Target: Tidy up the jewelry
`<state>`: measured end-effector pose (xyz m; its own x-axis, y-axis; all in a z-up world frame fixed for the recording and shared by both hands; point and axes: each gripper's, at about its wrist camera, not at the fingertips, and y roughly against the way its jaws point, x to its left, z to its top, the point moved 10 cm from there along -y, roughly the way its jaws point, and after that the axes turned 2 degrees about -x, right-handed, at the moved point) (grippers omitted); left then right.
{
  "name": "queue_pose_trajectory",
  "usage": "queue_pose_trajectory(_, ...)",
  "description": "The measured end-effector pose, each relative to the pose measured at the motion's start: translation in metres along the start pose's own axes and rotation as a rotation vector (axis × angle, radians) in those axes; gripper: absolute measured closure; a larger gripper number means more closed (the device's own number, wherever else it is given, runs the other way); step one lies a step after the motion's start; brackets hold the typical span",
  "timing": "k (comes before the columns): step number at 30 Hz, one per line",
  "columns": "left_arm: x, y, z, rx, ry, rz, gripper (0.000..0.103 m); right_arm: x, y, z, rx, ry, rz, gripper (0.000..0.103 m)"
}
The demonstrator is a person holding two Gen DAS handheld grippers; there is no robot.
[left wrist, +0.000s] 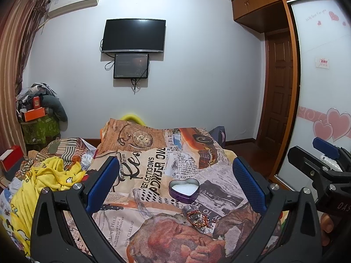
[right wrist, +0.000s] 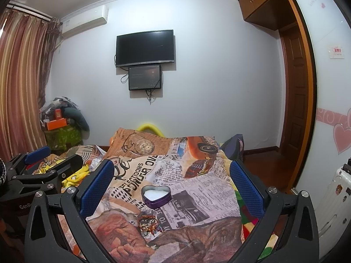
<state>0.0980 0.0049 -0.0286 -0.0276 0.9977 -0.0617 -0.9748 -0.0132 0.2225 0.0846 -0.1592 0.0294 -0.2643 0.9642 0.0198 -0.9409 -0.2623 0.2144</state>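
Note:
An open purple heart-shaped tin [left wrist: 184,191] with a white lining sits on the printed bedspread; it also shows in the right wrist view [right wrist: 156,196]. A small tangle of jewelry [left wrist: 198,219], orange cord and metal pieces, lies just in front of the tin, and in the right wrist view [right wrist: 149,223] too. My left gripper [left wrist: 175,182] is open and empty, held above the bed with tin and jewelry between its fingers. My right gripper [right wrist: 172,182] is open and empty, in the same stance. Each gripper shows at the edge of the other's view.
The bedspread [left wrist: 153,166] has a newspaper print and folds. A yellow garment [left wrist: 50,175] lies at the left. A cluttered pile [left wrist: 37,114] stands in the far left corner. A wardrobe [right wrist: 329,109] and a white suitcase [right wrist: 333,197] are at the right.

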Motion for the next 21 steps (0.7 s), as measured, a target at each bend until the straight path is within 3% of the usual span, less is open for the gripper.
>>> queue_pose_trajectory(21, -0.0016, -0.0027, -0.0046, 0.004, -0.003, 0.000, 0.000, 0.0045, 0.0005, -0.0039, 0.003, 0.001, 0.005, 0.000)
